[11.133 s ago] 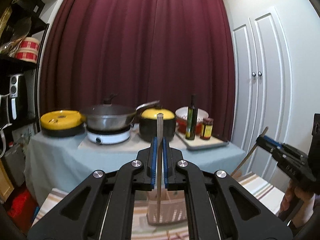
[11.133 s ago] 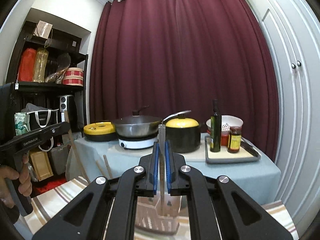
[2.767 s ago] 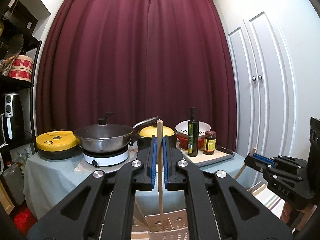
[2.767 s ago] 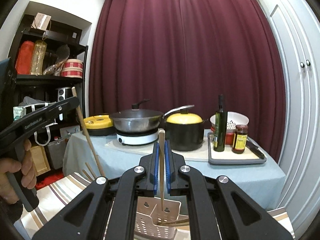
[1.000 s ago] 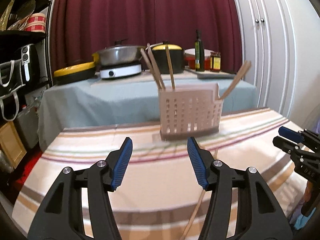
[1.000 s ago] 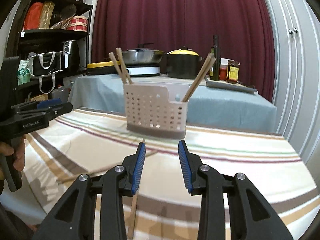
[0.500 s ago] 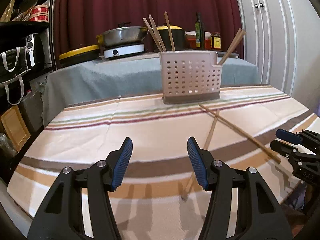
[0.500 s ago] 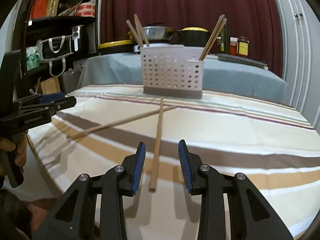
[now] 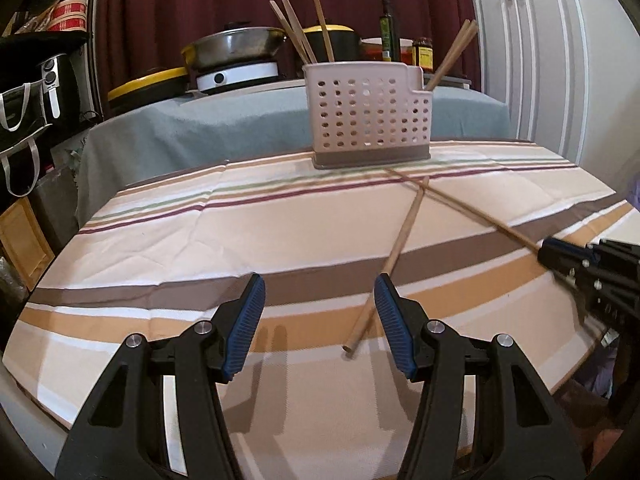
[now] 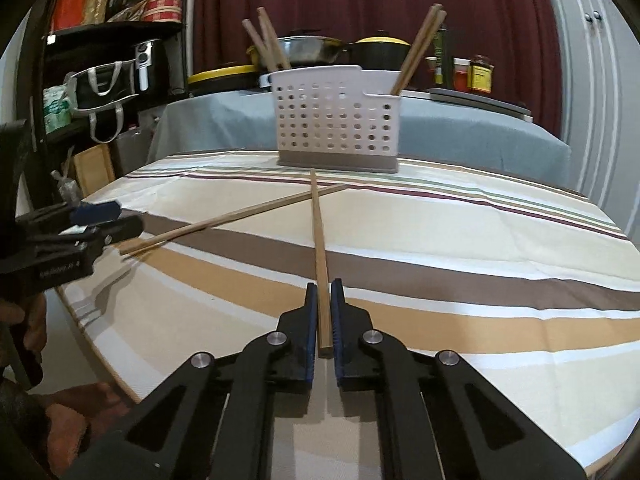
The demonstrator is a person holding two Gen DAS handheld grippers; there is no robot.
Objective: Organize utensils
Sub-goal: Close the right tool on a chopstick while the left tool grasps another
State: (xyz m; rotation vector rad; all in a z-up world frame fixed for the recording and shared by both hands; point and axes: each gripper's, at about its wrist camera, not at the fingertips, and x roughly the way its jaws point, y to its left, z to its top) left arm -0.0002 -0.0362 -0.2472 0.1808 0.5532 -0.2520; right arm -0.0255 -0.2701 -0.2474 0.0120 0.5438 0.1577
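A white perforated utensil basket [image 9: 368, 120] [image 10: 336, 116] stands at the far side of the striped tablecloth [image 9: 168, 240], with several wooden chopsticks upright in it. Two more chopsticks lie crossed in front of it. My right gripper [image 10: 325, 296] [image 9: 560, 256] is shut on the near end of one chopstick [image 10: 318, 232] [image 9: 472, 212], low over the cloth. The second chopstick [image 9: 400, 248] [image 10: 232, 216] lies free, its near end just inside the right finger of my left gripper [image 9: 318, 292] [image 10: 104, 220], which stands open and holds nothing.
Behind the striped table stands a grey-clothed table [image 9: 200, 120] with a wok [image 9: 236, 46], a yellow-lidded pot, an oil bottle [image 9: 385, 28] and jars. A dark shelf [image 10: 112, 40] with bags is at the left, white cupboard doors [image 9: 520, 40] at the right. The table's near edge is close below me.
My right gripper has gone forward and shut on the near end of one chopstick. My left gripper, still open, has come lower and closer to the other chopstick.
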